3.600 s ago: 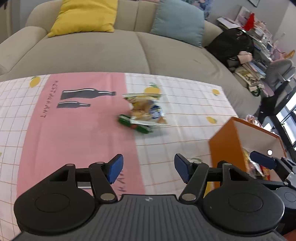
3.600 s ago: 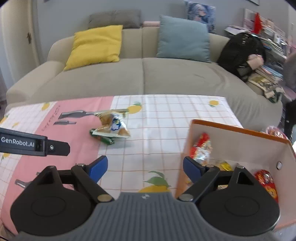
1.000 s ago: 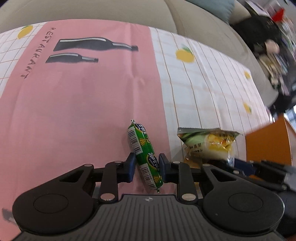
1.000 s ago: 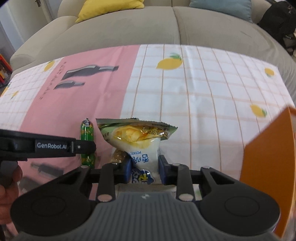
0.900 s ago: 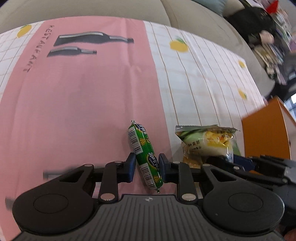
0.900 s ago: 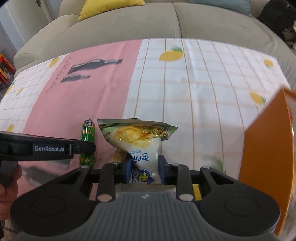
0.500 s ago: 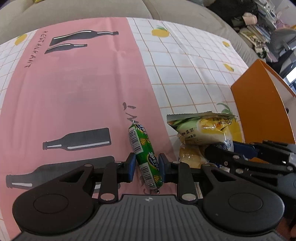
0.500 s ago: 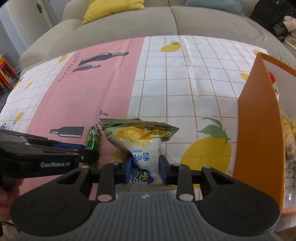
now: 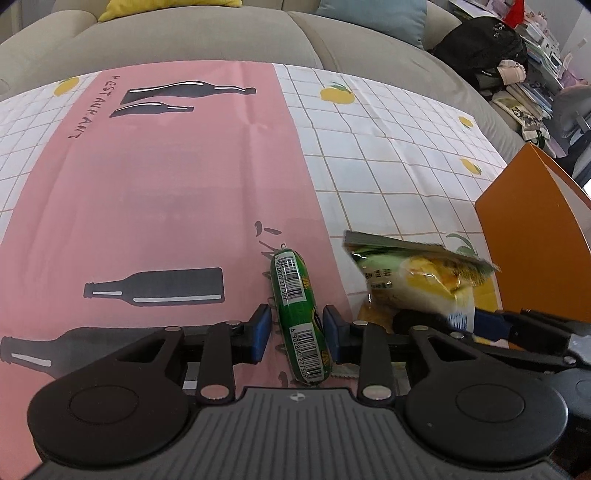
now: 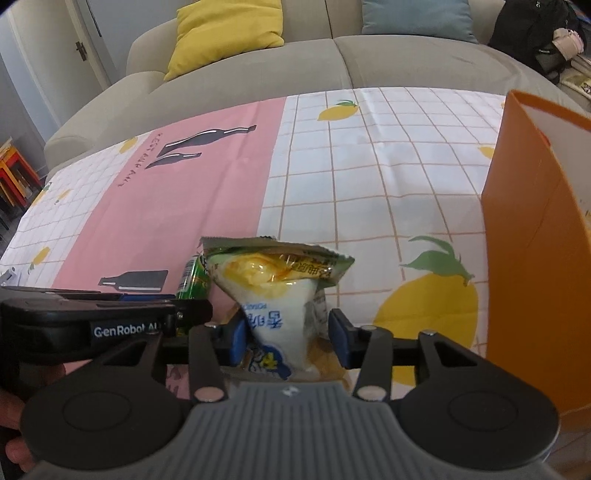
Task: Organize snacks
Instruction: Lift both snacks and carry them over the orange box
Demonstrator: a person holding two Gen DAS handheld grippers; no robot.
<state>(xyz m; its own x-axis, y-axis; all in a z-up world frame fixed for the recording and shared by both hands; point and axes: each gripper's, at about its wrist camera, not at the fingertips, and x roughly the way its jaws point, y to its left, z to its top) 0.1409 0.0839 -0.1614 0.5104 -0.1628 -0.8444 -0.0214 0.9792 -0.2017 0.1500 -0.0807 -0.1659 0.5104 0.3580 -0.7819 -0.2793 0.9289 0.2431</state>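
While the left gripper (image 9: 297, 330) loosely holds the green sausage (image 9: 298, 314), the right gripper (image 10: 286, 334) loosely holds the chip bag (image 10: 275, 291); only the right view shows a yellow pillow (image 10: 225, 35).

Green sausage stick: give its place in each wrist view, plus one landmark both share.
Left wrist: green sausage stick at bottom centre, between the left gripper fingers.
Right wrist: only its tip shows, lower left, behind the yellow snack bag.
Shared landmark: orange box at the right edge.
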